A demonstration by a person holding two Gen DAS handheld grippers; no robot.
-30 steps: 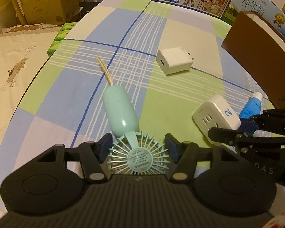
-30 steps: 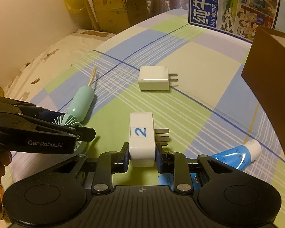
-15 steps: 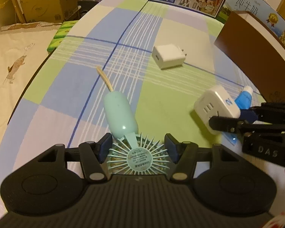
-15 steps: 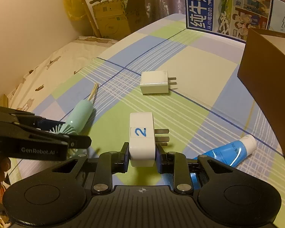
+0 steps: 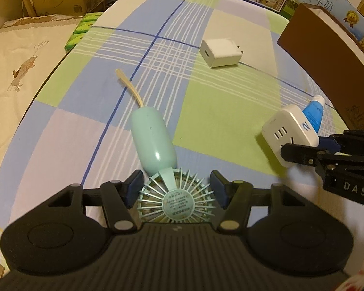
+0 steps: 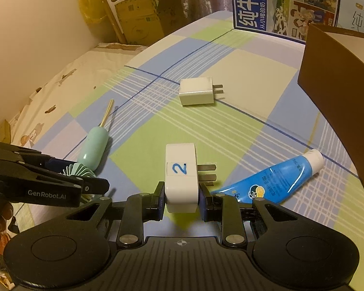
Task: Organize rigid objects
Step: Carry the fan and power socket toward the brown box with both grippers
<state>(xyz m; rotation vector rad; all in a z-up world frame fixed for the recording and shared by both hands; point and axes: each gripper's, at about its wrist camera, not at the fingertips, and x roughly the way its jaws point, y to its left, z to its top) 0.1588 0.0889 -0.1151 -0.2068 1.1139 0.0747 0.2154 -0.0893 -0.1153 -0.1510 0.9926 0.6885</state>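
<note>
Both tongs drifted toward brown box (image 6: 337,77), left tongs (image 5: 173,188) gripping fan (image 5: 157,145), right tongs (image 6: 180,202) gripping adapter (image 6: 180,169), prongs only right view.

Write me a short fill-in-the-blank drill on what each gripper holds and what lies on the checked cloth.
1. The left gripper is closed on the round head of a mint-green handheld ____.
2. The right gripper grips a white plug adapter marked with the number ____.
3. The blue tube lying on the cloth has a ____ cap.
4. The white charger lies on the cloth, held by ____ gripper.

Missing words: fan; 2; white; neither
</note>
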